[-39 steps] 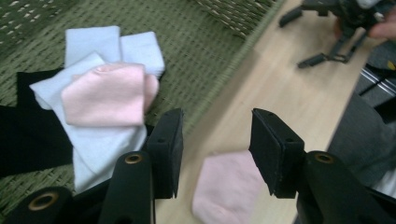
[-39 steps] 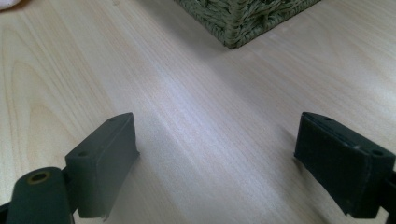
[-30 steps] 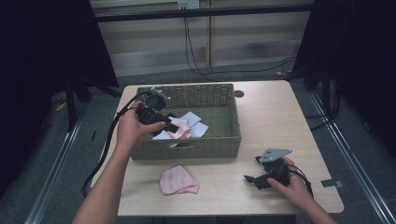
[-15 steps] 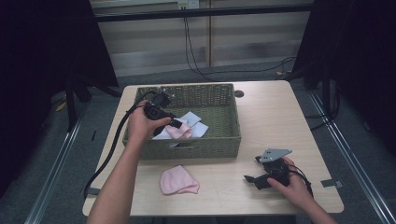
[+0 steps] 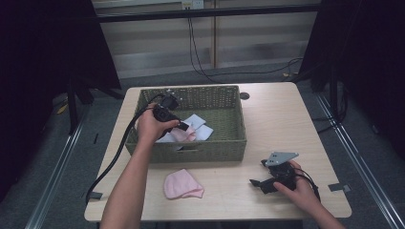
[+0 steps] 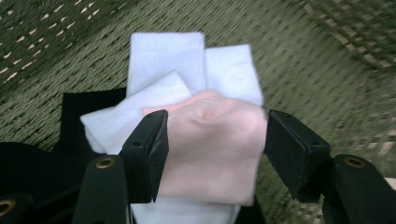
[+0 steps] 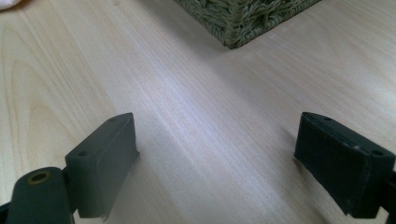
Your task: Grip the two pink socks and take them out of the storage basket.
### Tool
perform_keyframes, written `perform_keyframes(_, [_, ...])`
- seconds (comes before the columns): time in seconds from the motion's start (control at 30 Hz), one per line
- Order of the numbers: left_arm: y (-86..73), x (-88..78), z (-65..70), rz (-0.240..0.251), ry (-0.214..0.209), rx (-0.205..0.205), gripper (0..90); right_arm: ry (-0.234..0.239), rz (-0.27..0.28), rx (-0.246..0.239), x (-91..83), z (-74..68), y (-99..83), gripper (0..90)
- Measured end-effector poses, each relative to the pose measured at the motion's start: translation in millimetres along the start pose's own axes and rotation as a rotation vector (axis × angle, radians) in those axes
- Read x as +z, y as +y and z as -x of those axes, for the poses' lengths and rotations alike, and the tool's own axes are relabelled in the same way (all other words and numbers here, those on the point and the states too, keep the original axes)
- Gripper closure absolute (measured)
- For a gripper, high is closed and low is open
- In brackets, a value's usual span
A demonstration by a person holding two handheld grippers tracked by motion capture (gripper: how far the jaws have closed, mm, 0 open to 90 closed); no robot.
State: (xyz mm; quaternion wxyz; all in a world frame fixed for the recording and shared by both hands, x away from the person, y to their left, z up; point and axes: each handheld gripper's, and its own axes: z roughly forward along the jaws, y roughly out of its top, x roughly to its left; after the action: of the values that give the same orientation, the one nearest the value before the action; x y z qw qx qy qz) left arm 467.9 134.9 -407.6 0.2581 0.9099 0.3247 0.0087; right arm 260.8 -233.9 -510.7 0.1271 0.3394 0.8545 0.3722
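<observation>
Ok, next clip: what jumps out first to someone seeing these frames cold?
The green wicker basket at the table's middle, with the left gripper inside it, jaws open on either side of a pink sock lying on white socks. A second pink sock lies on the table in front of the basket, and the right gripper rests open near the front right.

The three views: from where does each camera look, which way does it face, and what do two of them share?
High view: above the table, looking down; both forearms, left gripper, right gripper.
Left gripper view: on that gripper, facing into the basket; jaws flank a pink sock.
Right gripper view: low, facing the table.
Shared: the basket corner.
</observation>
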Motion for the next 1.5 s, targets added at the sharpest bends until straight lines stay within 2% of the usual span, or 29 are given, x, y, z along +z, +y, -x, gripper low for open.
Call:
perform_keyframes(0.03, [-0.2,2.7,-0.3,0.004,0.005,-0.008,39.1,0.0,0.0,0.0,0.0,0.0,0.0,12.2])
perform_keyframes(0.1, [0.1,5.1,-2.1,-0.015,0.003,0.003,39.9,0.0,0.0,0.0,0.0,0.0,0.0,12.1])
perform_keyframes(0.13, [-0.1,6.3,-1.7,-0.013,0.009,-0.007,40.3,0.0,0.0,0.0,0.0,0.0,0.0,12.1])
perform_keyframes(0.2, [0.1,8.4,-3.0,-0.033,0.01,0.007,40.4,0.0,0.0,0.0,0.0,0.0,0.0,12.1])
perform_keyframes(0.27, [-0.1,11.8,-3.1,-0.03,0.018,0.005,40.5,0.0,0.0,0.0,0.0,0.0,0.0,12.1])
perform_keyframes(0.3, [0.0,13.0,-4.0,-0.043,0.018,0.015,40.4,0.001,-0.001,0.001,0.0,-0.2,0.0,12.1])
perform_keyframes(0.37, [0.3,17.5,-4.1,-0.038,0.018,0.021,40.4,0.001,0.0,0.0,0.0,-0.2,0.0,12.1])
perform_keyframes(0.57, [0.3,30.4,-4.0,-0.058,0.002,0.022,39.3,0.002,-0.001,0.003,-0.1,-0.4,0.0,12.2])
perform_keyframes(0.63, [-0.4,34.4,-3.1,-0.064,-0.009,0.019,45.1,0.002,-0.001,0.003,-0.1,-0.4,0.0,12.1])
perform_keyframes(0.73, [-0.7,37.0,-3.4,-0.075,-0.001,0.017,52.8,0.003,-0.001,0.002,-0.1,-0.4,0.0,12.1])
perform_keyframes(0.8, [-0.6,36.7,-3.1,-0.073,0.0,-0.001,59.1,0.004,-0.002,0.003,-0.2,-0.5,-0.1,12.2])
perform_keyframes(0.83, [-0.5,35.7,-3.8,-0.079,0.001,0.007,62.5,0.004,-0.002,0.002,-0.2,-0.5,-0.1,12.2])
perform_keyframes(0.93, [-1.0,34.7,-2.9,-0.086,0.002,-0.007,76.8,0.005,-0.002,0.002,-0.2,-0.5,-0.1,12.2])
perform_keyframes(1.03, [-1.2,33.1,-3.2,-0.121,-0.001,0.004,88.9,0.005,-0.003,-0.001,-0.2,-0.4,-0.1,12.1])
perform_keyframes(1.13, [-1.1,31.1,-1.6,-0.12,-0.002,-0.004,90.0,0.005,-0.003,-0.001,-0.2,-0.4,-0.1,12.1])
perform_keyframes(1.17, [-0.6,28.5,-1.8,-0.135,-0.001,0.008,90.0,0.005,-0.003,-0.001,-0.2,-0.4,-0.1,12.2])
perform_keyframes(1.3, [-0.6,20.9,-1.9,-0.128,-0.004,0.003,90.0,0.005,-0.003,-0.001,-0.2,-0.4,-0.1,12.1])
perform_keyframes(1.47, [-1.4,6.4,0.0,-0.106,-0.012,-0.03,90.0,0.006,-0.003,-0.001,-0.2,-0.4,-0.1,12.1])
perform_keyframes(1.5, [-1.4,2.6,-0.3,-0.111,-0.015,-0.024,90.0,0.005,-0.003,-0.001,-0.2,-0.4,-0.1,12.2])
